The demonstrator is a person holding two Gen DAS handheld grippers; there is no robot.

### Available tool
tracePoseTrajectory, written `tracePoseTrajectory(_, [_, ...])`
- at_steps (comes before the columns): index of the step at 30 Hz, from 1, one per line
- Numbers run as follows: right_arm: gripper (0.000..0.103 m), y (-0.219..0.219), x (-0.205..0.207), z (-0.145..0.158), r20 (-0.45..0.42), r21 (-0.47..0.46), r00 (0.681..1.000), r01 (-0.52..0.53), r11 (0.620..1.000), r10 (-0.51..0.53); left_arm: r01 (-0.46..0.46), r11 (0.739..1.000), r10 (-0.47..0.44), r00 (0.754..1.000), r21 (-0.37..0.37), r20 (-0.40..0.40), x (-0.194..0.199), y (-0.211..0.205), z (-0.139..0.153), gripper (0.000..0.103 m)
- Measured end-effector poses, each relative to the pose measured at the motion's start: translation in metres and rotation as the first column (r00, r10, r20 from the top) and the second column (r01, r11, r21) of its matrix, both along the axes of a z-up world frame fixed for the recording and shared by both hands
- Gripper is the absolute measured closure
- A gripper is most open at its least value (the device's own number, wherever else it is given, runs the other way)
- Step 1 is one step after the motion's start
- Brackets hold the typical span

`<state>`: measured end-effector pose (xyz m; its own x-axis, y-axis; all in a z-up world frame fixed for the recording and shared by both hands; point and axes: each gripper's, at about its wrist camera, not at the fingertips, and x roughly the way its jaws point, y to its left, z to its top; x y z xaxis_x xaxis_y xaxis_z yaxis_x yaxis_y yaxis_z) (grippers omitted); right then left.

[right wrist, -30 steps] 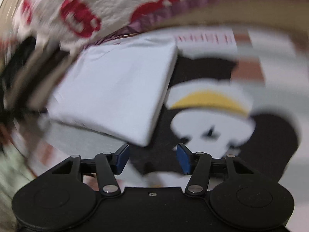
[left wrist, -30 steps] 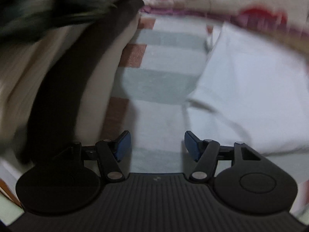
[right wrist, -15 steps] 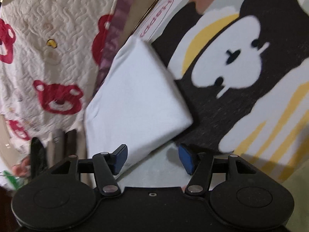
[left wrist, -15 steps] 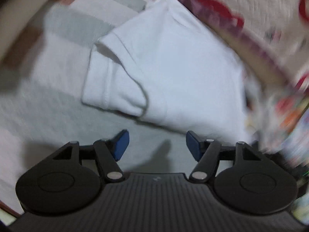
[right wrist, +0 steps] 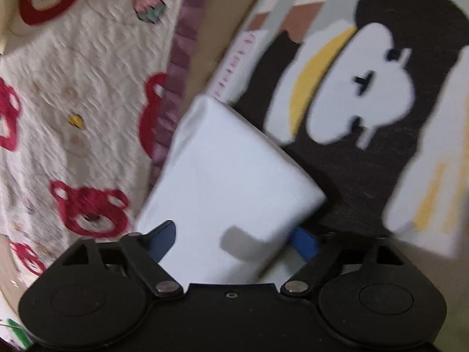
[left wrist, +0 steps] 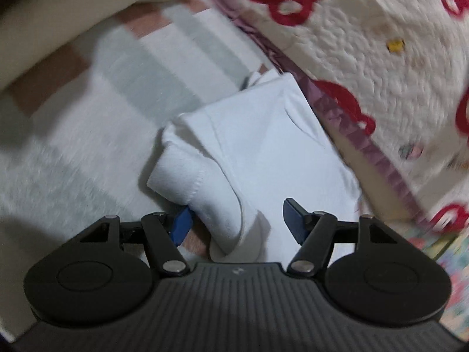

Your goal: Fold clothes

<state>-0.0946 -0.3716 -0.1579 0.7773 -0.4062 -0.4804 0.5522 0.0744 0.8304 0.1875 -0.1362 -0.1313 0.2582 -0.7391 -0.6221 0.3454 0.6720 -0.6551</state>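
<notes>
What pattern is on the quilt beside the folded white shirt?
Red bear faces on cream quilt, clearest in right wrist view.

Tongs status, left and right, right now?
Left tongs: open, straddling a corner of the folded white shirt, not clamped.
Right tongs: open, straddling the shirt's near edge, not clamped.

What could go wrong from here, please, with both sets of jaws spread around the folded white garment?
1. The left gripper straddles only the loose sleeve fold of the white garment; closing there may grab one layer and pull the fold open.
2. The right gripper has one corner of the bundle between open jaws; lifting unevenly could let it sag apart.
3. The garment lies against the bear quilt; its edge could get pinched too.
</notes>
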Motion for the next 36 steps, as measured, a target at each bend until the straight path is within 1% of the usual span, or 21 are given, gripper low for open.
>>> tracePoseTrajectory(1, [0.015, -0.002, 0.002, -0.001, 0.009, -0.019, 1.000, 0.007, 1.000, -0.007, 0.019, 0.999, -0.020, 0.999, 0.033, 0.045, -0.005, -0.006, 0.004, 0.041])
tracePoseTrajectory(2, [0.015, -0.007, 0.006, 0.000, -0.002, -0.034, 1.000, -0.009, 0.999, 0.009, 0.035, 0.997, -0.041, 0.995, 0.071, 0.086, -0.008, -0.009, 0.006, 0.052])
tracePoseTrajectory(3, [0.017, -0.013, 0.010, 0.000, -0.014, -0.048, 1.000, -0.024, 0.999, 0.024, 0.051, 0.993, -0.065, 0.990, 0.108, 0.124, -0.012, -0.012, 0.008, 0.069])
tracePoseTrajectory(5, [0.048, -0.024, 0.018, 0.002, -0.037, -0.077, 0.998, -0.056, 0.995, 0.054, 0.101, 0.985, -0.123, 0.980, 0.143, 0.156, -0.015, -0.014, 0.012, 0.081])
tracePoseTrajectory(6, [0.080, -0.032, 0.019, 0.005, -0.047, -0.105, 0.995, -0.096, 0.990, 0.092, 0.115, 0.982, -0.140, 0.975, 0.147, 0.172, -0.017, -0.016, 0.016, 0.085])
tracePoseTrajectory(7, [0.084, -0.040, 0.020, 0.008, -0.058, -0.133, 0.990, -0.136, 0.982, 0.129, 0.130, 0.980, -0.157, 0.970, 0.151, 0.184, -0.020, -0.018, 0.020, 0.086])
tracePoseTrajectory(8, [0.084, -0.047, 0.021, 0.011, -0.070, -0.160, 0.984, -0.174, 0.972, 0.165, 0.160, 0.975, -0.185, 0.968, 0.152, 0.167, -0.025, -0.022, 0.023, 0.087])
tracePoseTrajectory(11, [0.087, -0.059, 0.012, 0.010, -0.099, -0.171, 0.982, -0.174, 0.970, 0.159, 0.250, 0.956, -0.268, 0.957, 0.151, 0.113, -0.040, -0.036, 0.032, 0.086])
tracePoseTrajectory(13, [0.088, -0.067, 0.006, 0.009, -0.118, -0.179, 0.981, -0.174, 0.968, 0.155, 0.308, 0.940, -0.322, 0.944, 0.148, 0.077, -0.050, -0.045, 0.038, 0.080])
tracePoseTrajectory(15, [0.088, -0.075, 0.000, 0.008, -0.136, -0.187, 0.979, -0.174, 0.967, 0.150, 0.365, 0.920, -0.374, 0.926, 0.142, 0.041, -0.061, -0.054, 0.044, 0.063])
tracePoseTrajectory(16, [0.087, -0.079, -0.003, 0.008, -0.146, -0.191, 0.978, -0.175, 0.966, 0.148, 0.392, 0.909, -0.399, 0.917, 0.140, 0.028, -0.065, -0.058, 0.047, 0.061])
tracePoseTrajectory(18, [0.087, -0.088, -0.009, 0.007, -0.164, -0.199, 0.976, -0.175, 0.964, 0.143, 0.402, 0.900, -0.421, 0.902, 0.170, 0.092, -0.070, -0.059, 0.052, 0.061])
tracePoseTrajectory(21, [0.075, -0.100, -0.019, 0.006, -0.192, -0.210, 0.972, -0.176, 0.962, 0.136, 0.359, 0.916, -0.392, 0.895, 0.180, 0.212, -0.055, -0.056, 0.062, 0.059])
tracePoseTrajectory(22, [0.068, -0.104, -0.022, 0.006, -0.201, -0.214, 0.970, -0.176, 0.961, 0.133, 0.326, 0.926, -0.366, 0.898, 0.188, 0.243, -0.045, -0.055, 0.063, 0.055])
tracePoseTrajectory(23, [0.063, -0.108, -0.025, 0.006, -0.211, -0.218, 0.969, -0.177, 0.960, 0.131, 0.293, 0.936, -0.339, 0.900, 0.194, 0.274, -0.034, -0.054, 0.064, 0.045])
tracePoseTrajectory(24, [0.058, -0.112, -0.028, 0.005, -0.220, -0.222, 0.967, -0.177, 0.959, 0.128, 0.255, 0.946, -0.306, 0.904, 0.198, 0.297, -0.021, -0.054, 0.064, 0.042])
tracePoseTrajectory(26, [0.057, -0.120, -0.034, 0.005, -0.237, -0.228, 0.964, -0.178, 0.957, 0.123, 0.216, 0.954, -0.276, 0.904, 0.207, 0.326, 0.010, -0.060, 0.059, 0.035])
tracePoseTrajectory(27, [0.057, -0.120, -0.036, 0.002, -0.209, -0.200, 0.970, -0.169, 0.965, 0.127, 0.213, 0.954, -0.275, 0.903, 0.213, 0.331, 0.025, -0.066, 0.053, 0.034])
tracePoseTrajectory(30, [0.055, -0.116, -0.035, -0.003, -0.169, -0.164, 0.973, -0.188, 0.968, 0.161, 0.232, 0.942, -0.294, 0.919, 0.242, 0.262, 0.059, -0.097, 0.030, 0.034])
tracePoseTrajectory(32, [0.053, -0.117, -0.032, -0.006, -0.147, -0.155, 0.974, -0.194, 0.969, 0.171, 0.266, 0.934, -0.312, 0.933, 0.239, 0.178, 0.078, -0.116, 0.013, 0.034])
tracePoseTrajectory(36, [0.049, -0.125, -0.025, -0.012, -0.099, -0.154, 0.981, -0.179, 0.972, 0.165, 0.246, 0.947, -0.282, 0.944, 0.205, 0.170, 0.092, -0.137, 0.000, 0.030])
